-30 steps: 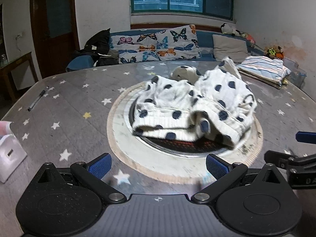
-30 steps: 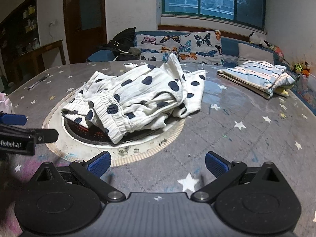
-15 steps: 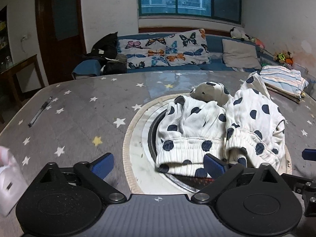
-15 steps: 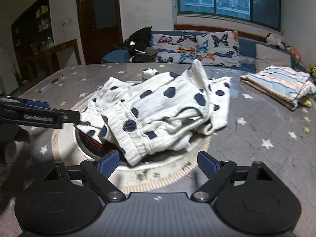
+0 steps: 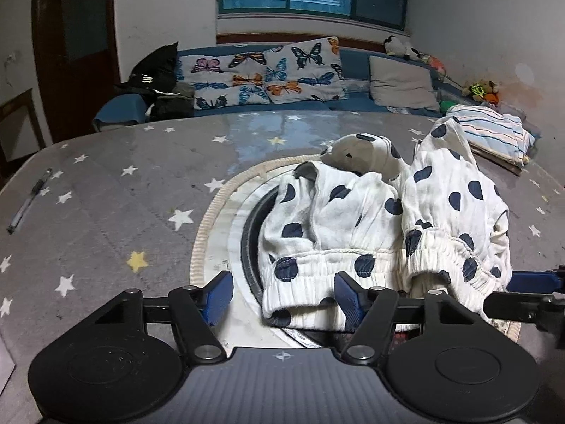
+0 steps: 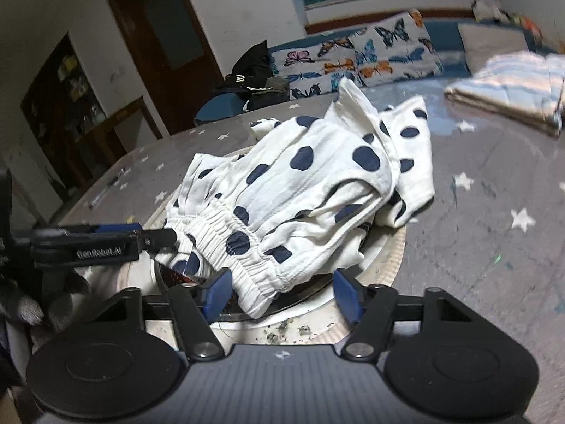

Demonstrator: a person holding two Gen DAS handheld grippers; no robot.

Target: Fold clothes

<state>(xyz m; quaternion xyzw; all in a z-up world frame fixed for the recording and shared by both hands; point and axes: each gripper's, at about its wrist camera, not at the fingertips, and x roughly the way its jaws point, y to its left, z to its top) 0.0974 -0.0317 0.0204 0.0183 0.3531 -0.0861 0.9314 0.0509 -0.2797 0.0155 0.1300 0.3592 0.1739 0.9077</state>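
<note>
blue-padded left claw [image 5: 282, 295] wide around waistband [image 5: 307, 265]

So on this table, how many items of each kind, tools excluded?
Polka-dot garment: 1, crumpled over the round inset in the table.
Striped folded cloth: 1, at the far right edge.
Pen: 1, near the left edge.
Total: 3.
The left tool and right tool are both open at the garment's waistband.

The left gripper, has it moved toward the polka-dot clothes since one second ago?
Yes. The left gripper has come forward over the round insert; its jaws, open, now flank the elastic waistband of the polka-dot clothes.
</note>
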